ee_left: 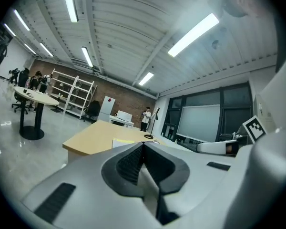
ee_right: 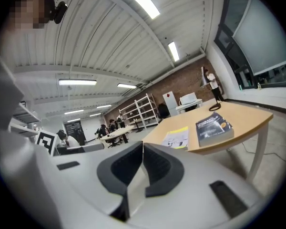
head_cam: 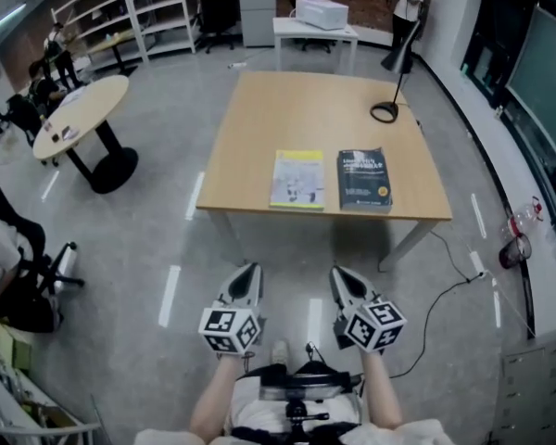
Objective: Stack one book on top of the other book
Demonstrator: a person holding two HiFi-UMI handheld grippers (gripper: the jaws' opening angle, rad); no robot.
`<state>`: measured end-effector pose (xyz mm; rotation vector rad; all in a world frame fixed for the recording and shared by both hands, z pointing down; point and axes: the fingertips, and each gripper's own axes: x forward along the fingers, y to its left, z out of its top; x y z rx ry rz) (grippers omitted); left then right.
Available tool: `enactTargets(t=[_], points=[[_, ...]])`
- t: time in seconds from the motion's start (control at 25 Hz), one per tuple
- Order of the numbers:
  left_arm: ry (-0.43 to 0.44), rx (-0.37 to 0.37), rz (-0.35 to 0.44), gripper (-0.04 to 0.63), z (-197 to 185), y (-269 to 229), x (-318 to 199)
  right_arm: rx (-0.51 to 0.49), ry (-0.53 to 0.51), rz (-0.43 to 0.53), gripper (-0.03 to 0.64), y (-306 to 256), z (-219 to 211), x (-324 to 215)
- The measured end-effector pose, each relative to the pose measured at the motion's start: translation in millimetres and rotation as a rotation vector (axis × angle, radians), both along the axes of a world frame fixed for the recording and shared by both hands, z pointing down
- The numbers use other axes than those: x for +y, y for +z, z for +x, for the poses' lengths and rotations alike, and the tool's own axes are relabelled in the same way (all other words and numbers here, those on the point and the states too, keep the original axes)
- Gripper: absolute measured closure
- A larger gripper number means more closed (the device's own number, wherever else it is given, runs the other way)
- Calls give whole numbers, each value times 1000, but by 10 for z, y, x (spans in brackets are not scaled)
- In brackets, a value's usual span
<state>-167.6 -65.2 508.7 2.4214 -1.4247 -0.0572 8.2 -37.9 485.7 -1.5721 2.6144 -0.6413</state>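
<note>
Both pairs of fingers are pressed fully together with nothing between them. The left gripper (head_cam: 248, 274) and right gripper (head_cam: 341, 276) are held side by side over bare grey floor (head_cam: 167, 239), well short of the tabletop (head_cam: 306, 119). In each gripper view the dark ribbed pads meet in 1 thin seam inside smooth grey shells.

The 2 books lie flat ahead of the fingers, just inside the near edge of the square, pale wood tabletop. The yellow-covered book (head_cam: 297, 179) is ahead of the left fingers. The dark-covered book (head_cam: 364, 179) is ahead of the right fingers and looks thicker. They are just beside each other with a narrow strip of wood between them, not stacked.

Beyond the books the tabletop is open wood as far as a black desk lamp (head_cam: 394, 72) at the far right corner. The near edge is straight, with rounded corners on white legs. Between fingers and edge the floor is smooth and glossy. A black cable (head_cam: 445, 295) loops to the right of the right fingers, and a round table (head_cam: 79, 109) stands well off beyond the left fingers.
</note>
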Motion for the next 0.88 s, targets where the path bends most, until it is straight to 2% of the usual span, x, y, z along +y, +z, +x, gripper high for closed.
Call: enactTargets(t=[0.16,0.48,0.68,0.76,0.88], points=[[20,-3,-19,588,27,32,-741,-1,37,-6,620,-33,-23,-641],[38,-18,-64,588,310,260,-1899,-15,88,-96,620,337,273,-1828],[5,-62,-105,588,370,454,-2442,-20,22,-113,620,417,232,-2477],[-4,-72,-109,588,412,513,-2630,-11,42,-94,620,412,285,-2698],[-1,-137,-95,588,451,532,-2893,-17,66,-101,620,412,314,-2973]])
